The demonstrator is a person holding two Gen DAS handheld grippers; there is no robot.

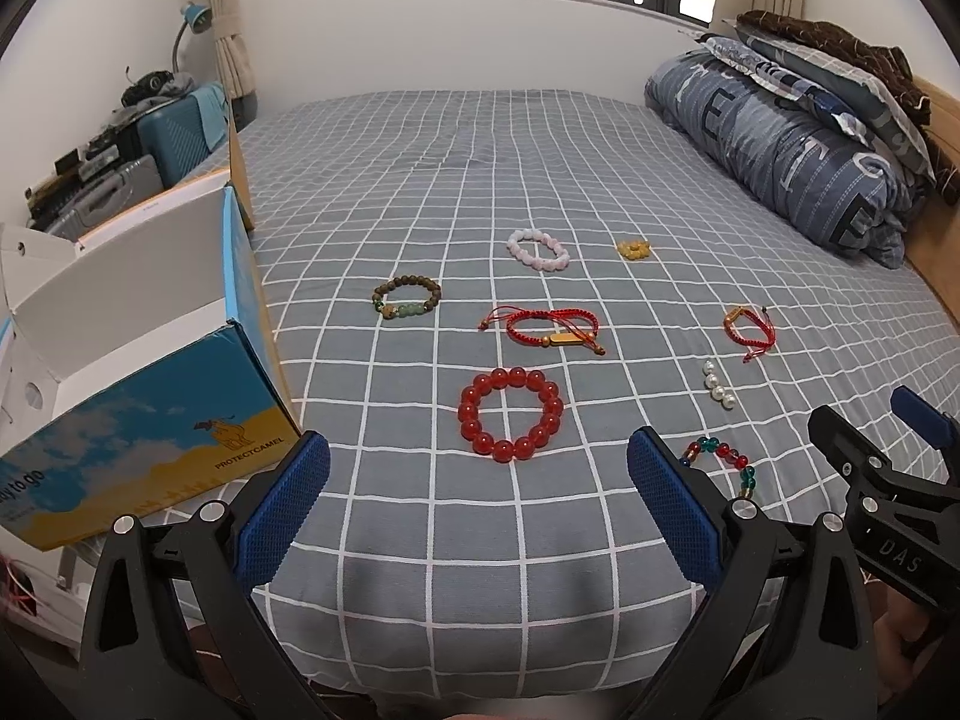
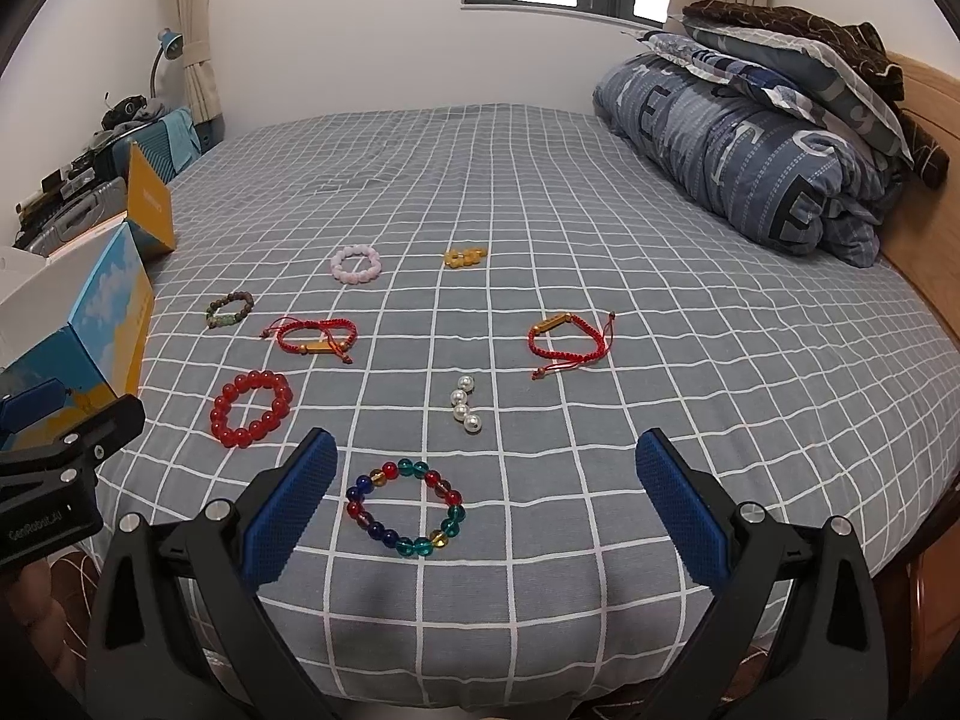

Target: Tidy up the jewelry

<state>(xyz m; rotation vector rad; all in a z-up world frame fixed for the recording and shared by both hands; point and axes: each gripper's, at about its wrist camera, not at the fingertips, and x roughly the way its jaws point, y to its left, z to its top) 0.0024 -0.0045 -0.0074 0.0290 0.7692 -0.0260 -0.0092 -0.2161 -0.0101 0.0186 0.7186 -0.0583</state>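
Several bracelets lie on the grey checked bed (image 1: 420, 516). A red bead bracelet (image 1: 510, 414) (image 2: 251, 410) lies just ahead of my open, empty left gripper (image 1: 477, 468). A multicolour bead bracelet (image 2: 405, 507) (image 1: 723, 461) lies between the fingers of my open, empty right gripper (image 2: 486, 468). Beyond lie a pearl string (image 2: 465, 404), two red cord bracelets (image 2: 312, 339) (image 2: 570, 341), a brown bead bracelet (image 1: 407, 299), a pink bead bracelet (image 1: 537, 248) and a small yellow bead piece (image 1: 633, 249).
An open blue and yellow shoe box (image 1: 138, 414) (image 2: 102, 324) stands at the bed's left edge. A rolled quilt and pillows (image 1: 792, 138) lie at the far right by the wooden headboard (image 2: 924, 228). Suitcases and clutter (image 1: 120, 156) stand left of the bed.
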